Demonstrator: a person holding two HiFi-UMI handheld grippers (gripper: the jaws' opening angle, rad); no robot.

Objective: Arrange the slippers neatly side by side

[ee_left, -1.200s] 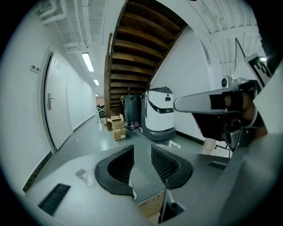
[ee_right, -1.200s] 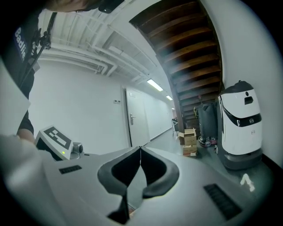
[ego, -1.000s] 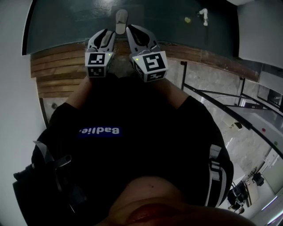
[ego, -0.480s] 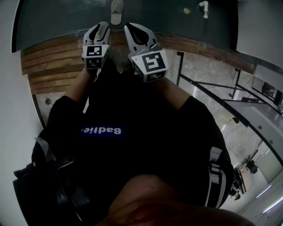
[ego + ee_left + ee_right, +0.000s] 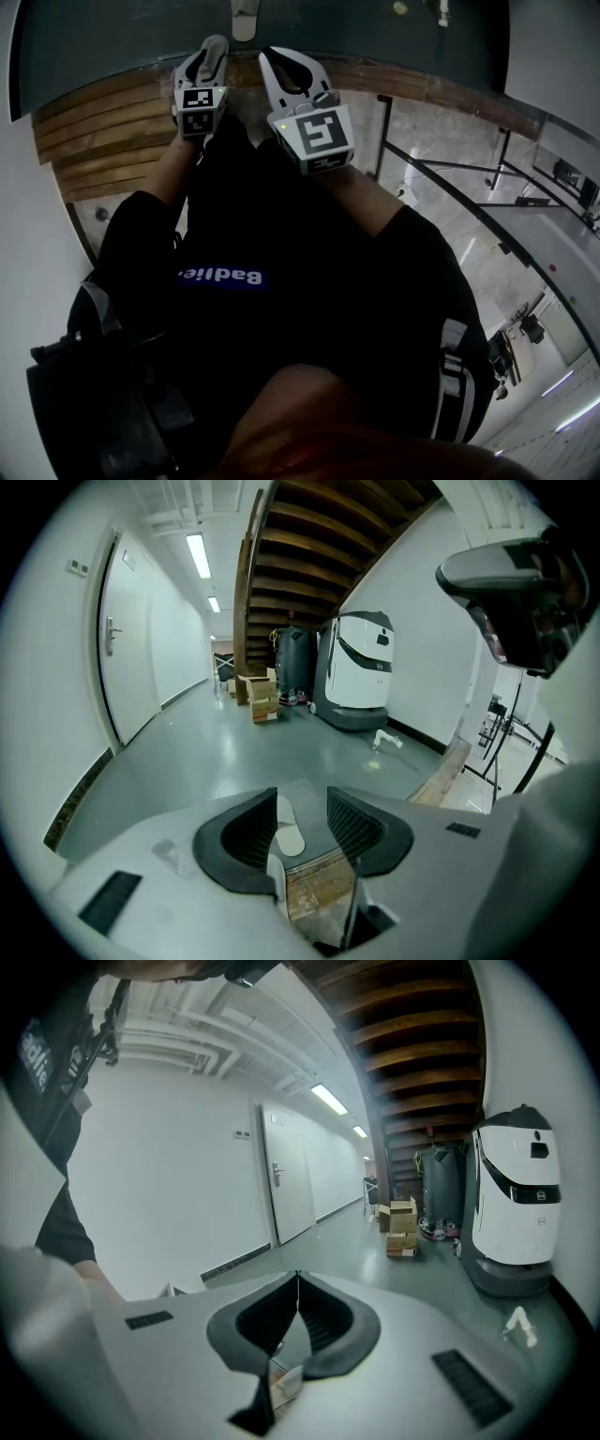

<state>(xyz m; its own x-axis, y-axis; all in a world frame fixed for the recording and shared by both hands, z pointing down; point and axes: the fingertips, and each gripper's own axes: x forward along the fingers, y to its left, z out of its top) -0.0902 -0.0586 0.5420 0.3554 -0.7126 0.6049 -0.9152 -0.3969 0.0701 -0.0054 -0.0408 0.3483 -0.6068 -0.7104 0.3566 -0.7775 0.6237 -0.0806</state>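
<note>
Only one slipper [image 5: 289, 829] shows. It lies flat on the grey floor [image 5: 206, 752], just past the edge of the wooden step [image 5: 103, 131]. Its long side points away from the step. No other slipper can be seen for sure, so nothing is side by side yet. The job looks like it is only at the start.

Both tongs are held out over the edge of the step and tip down toward the floor.

The left tongs [image 5: 302, 797] have just been opening, and their two jaws now stand wide apart. The slipper shows in the gap between them. But it is down on the floor beyond the step, and the jaws do not touch it. They hold nothing.

The right tongs [image 5: 297, 1279] are closed, tip against tip, with nothing pinched between them.

Farther from the step than the slipper, a small white thing [image 5: 386, 740] lies on the floor. It is too small to tell if it is the other slipper.

I think nearly all the work is left. The slipper by the step has to be picked up. The other one has to be found. Then the two have to be set down next to each other.
</note>
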